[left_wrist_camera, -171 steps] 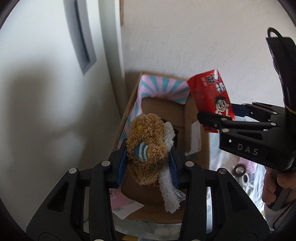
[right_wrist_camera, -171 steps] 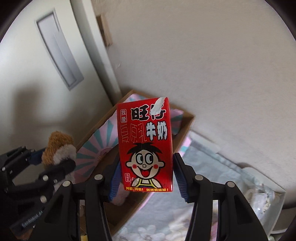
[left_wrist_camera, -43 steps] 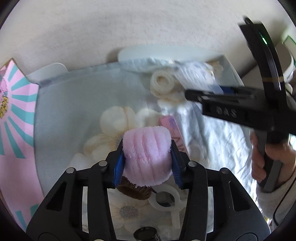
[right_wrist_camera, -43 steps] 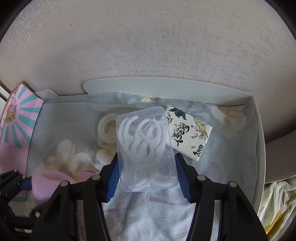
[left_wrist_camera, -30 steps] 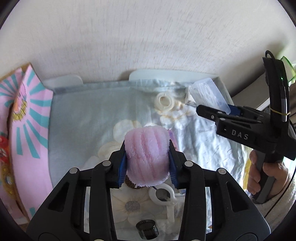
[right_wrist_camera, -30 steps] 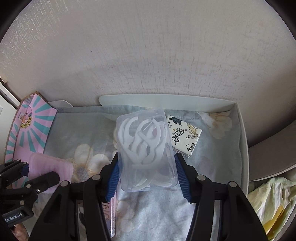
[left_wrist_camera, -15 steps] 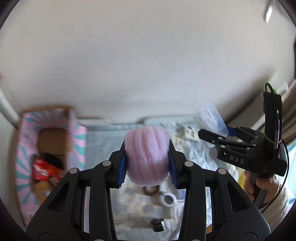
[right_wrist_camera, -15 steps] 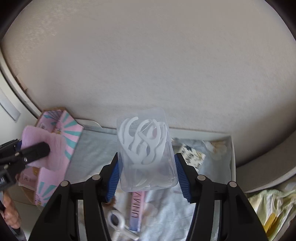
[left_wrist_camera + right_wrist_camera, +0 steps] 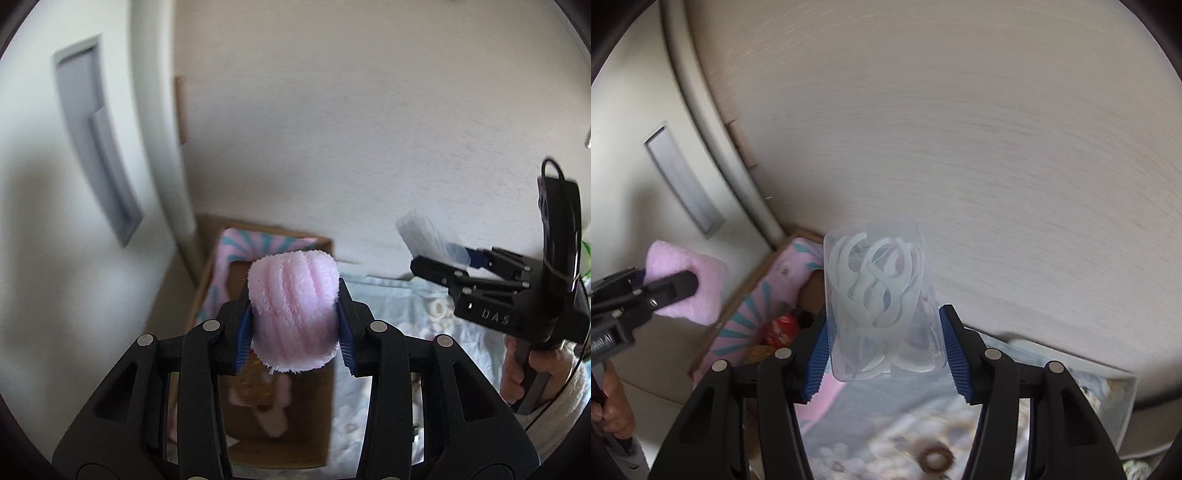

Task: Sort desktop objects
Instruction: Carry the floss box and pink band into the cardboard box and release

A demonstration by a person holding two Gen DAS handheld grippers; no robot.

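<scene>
Over cardboard box (image 9: pixel 314 435), left gripper (image 9: pixel 294 321) clamps pink towel roll (image 9: pixel 293 310).

A cardboard box (image 9: pixel 273 373) is seen against the wall (image 9: pixel 369 129), with a cloth-covered tray (image 9: pixel 1123 406) just to its right. A plush pad (image 9: pixel 293 314) is held above the box, a floss-pick case (image 9: pixel 882 306) to its right.

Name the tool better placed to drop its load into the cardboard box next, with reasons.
Left. The left tool, clamping the pink fluffy roll, hangs right over the open cardboard box. The right tool, holding the clear floss-pick case, sits off toward the floral cloth.
</scene>
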